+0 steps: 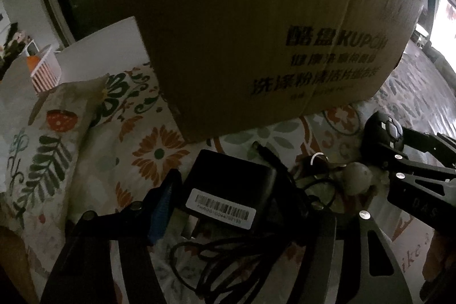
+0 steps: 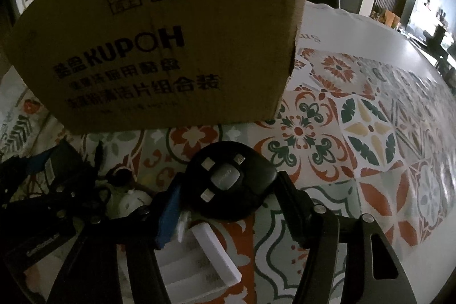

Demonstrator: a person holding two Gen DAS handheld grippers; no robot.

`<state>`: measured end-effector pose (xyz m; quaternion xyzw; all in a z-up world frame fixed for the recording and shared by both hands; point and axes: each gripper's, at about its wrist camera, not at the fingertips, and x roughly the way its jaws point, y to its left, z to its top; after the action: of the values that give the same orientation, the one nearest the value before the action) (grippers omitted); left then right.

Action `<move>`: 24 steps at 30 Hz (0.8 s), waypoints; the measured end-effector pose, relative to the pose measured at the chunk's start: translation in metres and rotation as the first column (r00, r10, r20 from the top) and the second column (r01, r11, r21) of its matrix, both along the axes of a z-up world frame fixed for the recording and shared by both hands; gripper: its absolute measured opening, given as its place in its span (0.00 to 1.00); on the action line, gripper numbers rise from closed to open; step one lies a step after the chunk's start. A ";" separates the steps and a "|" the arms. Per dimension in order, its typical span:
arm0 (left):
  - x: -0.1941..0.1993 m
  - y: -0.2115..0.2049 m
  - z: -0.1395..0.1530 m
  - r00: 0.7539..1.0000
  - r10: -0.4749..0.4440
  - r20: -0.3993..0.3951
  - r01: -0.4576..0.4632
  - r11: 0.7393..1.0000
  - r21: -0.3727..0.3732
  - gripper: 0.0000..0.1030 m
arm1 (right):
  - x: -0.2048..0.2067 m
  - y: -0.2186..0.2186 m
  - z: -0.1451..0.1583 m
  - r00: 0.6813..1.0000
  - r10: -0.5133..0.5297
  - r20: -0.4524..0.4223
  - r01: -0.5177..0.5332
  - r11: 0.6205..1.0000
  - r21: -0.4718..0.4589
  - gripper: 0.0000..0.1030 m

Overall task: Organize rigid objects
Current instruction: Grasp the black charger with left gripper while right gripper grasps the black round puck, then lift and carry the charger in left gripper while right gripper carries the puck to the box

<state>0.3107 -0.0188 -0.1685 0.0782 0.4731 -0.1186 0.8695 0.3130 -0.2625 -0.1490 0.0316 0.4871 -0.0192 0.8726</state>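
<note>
Both tongs are down on the patterned worktop [image 2: 356,116], right in front of the big cardboard box [image 1: 256,33]. The left tongs [image 1: 233,207] are clamped across a black power adapter [image 1: 228,190], barcode label facing up — its pads sit on the two flanks of the body, and the thin cord [image 1: 228,252] trails loose underneath. The right tongs [image 2: 228,198] are closed on a round black plug adapter [image 2: 230,178], metal pins pointing up, gripped across its widest part.

Both look like hard plastic shells — stiff, light, nothing that should give under pressure, though the smooth rounded rim of the plug adapter could slide if the grip is off-centre. The power adapter's flat sides are the safer hold; the dangling cord is my worry, since it may snag the small white round thing [image 1: 356,178] lying just beside it.

A white divided tray [image 2: 199,261] sits below the right tongs, near at hand.
</note>
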 end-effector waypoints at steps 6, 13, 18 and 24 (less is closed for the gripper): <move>-0.017 0.006 0.021 0.999 0.023 0.029 -0.023 1.000 -0.011 0.62 | -0.009 -0.005 0.013 0.999 -0.001 0.035 0.001 1.000 0.006 0.62; -0.034 0.017 0.045 0.997 0.040 0.068 -0.038 0.999 -0.037 0.55 | -0.024 -0.008 0.040 0.995 0.007 0.095 -0.006 1.000 -0.007 0.62; -0.047 0.011 0.057 0.994 0.049 0.095 -0.044 0.998 -0.051 0.54 | -0.035 -0.006 0.059 0.989 0.017 0.144 -0.015 1.000 -0.018 0.62; -0.046 -0.008 0.082 0.989 0.057 0.137 -0.050 0.997 -0.059 0.54 | -0.050 -0.001 0.078 0.982 0.025 0.188 -0.023 1.000 -0.013 0.62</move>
<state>0.2644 -0.0263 -0.0865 0.0492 0.4101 -0.1027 0.9049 0.2635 -0.2634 -0.0708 0.0225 0.4025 -0.0082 0.9151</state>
